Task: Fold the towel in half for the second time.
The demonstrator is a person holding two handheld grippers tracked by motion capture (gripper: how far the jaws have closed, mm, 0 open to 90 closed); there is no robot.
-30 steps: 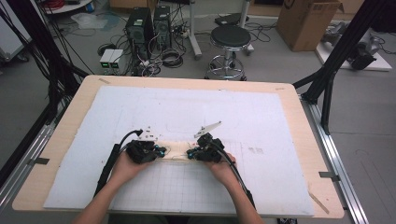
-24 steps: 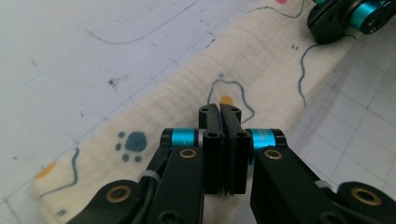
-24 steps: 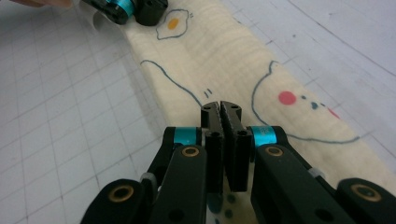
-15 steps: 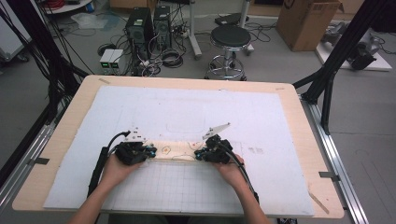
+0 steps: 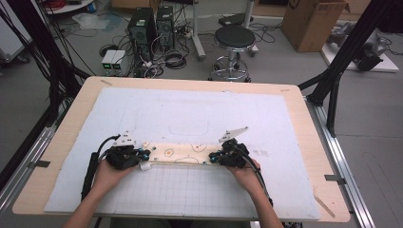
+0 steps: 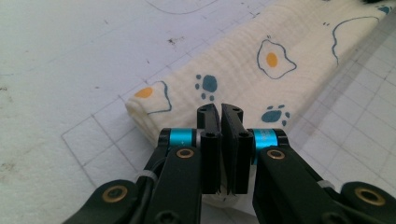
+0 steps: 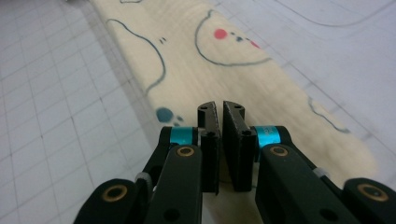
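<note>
While folded, cloth [image 5: 178,153] spans both fingers [image 6: 209,122] — ends pinched.

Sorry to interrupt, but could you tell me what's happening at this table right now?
A person is working a folded cream cloth printed with fried eggs and paw prints, which lies as a long strip on the white gridded mat. The left hand-held gripper is at the strip's left end and the right hand-held gripper at its right end. In each gripper view the black jaws stand nearly together with cloth edge between them, so both ends look pinched.
</note>
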